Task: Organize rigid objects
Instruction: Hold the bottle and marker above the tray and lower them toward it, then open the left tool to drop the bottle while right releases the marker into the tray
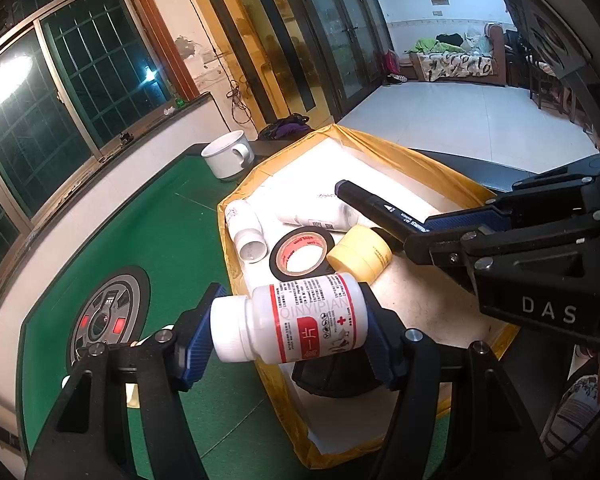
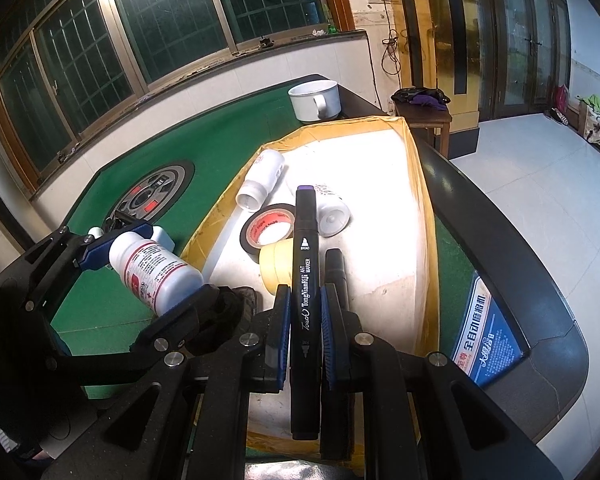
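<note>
The left gripper (image 1: pixel 290 330) has its fingers (image 1: pixel 198 344) clamped on a white pill bottle (image 1: pixel 296 320) with a red-and-white label, gripped end to end: one blue pad on the cap, the other on the base. The bottle lies sideways in the grip, above the near left edge of a shallow tray (image 1: pixel 380 140) with yellow-taped walls that sits on the green surface (image 1: pixel 148 224).

The right gripper (image 2: pixel 305 320) has its fingers (image 2: pixel 282 332) closed tight on a black marker (image 2: pixel 305 280), which points away over the tray, its purple end farthest out.

Lying in the tray: a roll of black tape (image 1: pixel 302 252) with a red core, a yellow roll of tape (image 1: pixel 360 254) touching it on the right, and two more white bottles (image 1: pixel 246 232) (image 1: pixel 320 212) on their sides beyond them. A second dark marker (image 2: pixel 336 268) lies just right of the held one.

A white mug (image 1: pixel 228 154) stands on the surface past the tray's far left corner. A round control panel (image 1: pixel 108 316) is set into the felt to the left.
</note>
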